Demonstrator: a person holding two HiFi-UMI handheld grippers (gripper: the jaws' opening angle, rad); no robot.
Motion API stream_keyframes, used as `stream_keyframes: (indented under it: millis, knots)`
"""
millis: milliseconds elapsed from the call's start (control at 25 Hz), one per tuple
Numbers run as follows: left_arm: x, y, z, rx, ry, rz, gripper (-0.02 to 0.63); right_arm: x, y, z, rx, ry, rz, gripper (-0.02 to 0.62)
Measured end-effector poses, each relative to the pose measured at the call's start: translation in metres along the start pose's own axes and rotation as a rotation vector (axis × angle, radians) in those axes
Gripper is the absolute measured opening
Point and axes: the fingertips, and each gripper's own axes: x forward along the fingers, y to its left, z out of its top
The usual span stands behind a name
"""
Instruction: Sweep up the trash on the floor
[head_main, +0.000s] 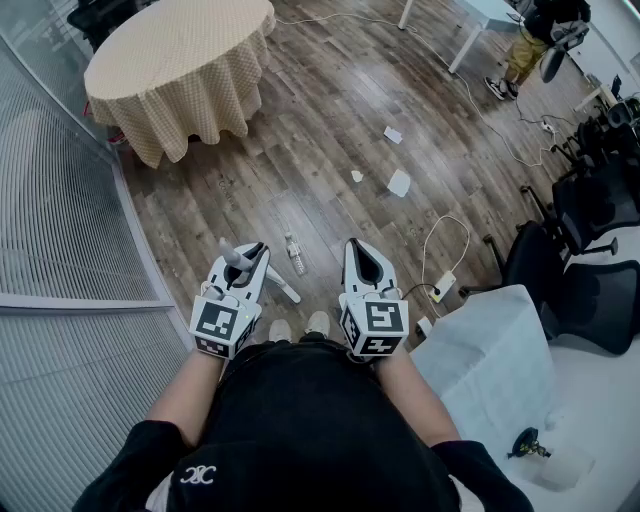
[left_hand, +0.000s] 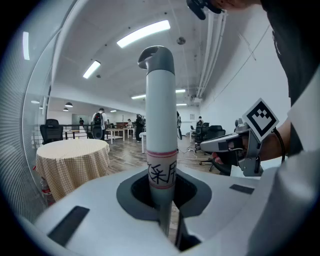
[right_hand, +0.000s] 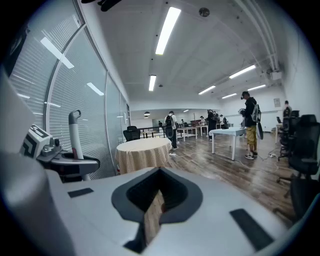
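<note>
The person stands on a wooden floor (head_main: 330, 100) and holds both tools out at waist height. The left gripper (head_main: 250, 257) is clamped on a white handle (left_hand: 160, 100) with a grey cap on top and a label with red bands and dark characters just above the jaws. In the head view the shaft runs down past the jaws toward the floor near the person's shoes (head_main: 300, 326); what sits at its lower end cannot be made out. The right gripper (head_main: 360, 250) is level with the left, a little apart from it. Its jaws are drawn in to a thin slit, with only floor showing through it and nothing held. The trash lies ahead of the person: a plastic bottle (head_main: 295, 255) on its side just beyond the grippers, then a small scrap of paper (head_main: 357, 176), a larger white sheet (head_main: 399, 183) beside it, and another paper piece (head_main: 393, 134) farther on. A round table (head_main: 180, 60) under a checked cloth stands at the far left next to a glass wall with blinds (head_main: 60, 220). A white cable (head_main: 445, 235) loops across the floor to a power strip (head_main: 441, 287) on the right, near black office chairs (head_main: 590, 210). Another person (head_main: 530, 45) stands by a white table at the far right.
</note>
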Motion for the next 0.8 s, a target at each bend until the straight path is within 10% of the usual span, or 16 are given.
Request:
stream_keyframes:
  millis: [800]
  knots:
    - [-0.018,0.017,-0.012,-0.005,-0.05,-0.077,0.026,-0.004,0.034,-0.029,-0.052,0.117,-0.047,0.012]
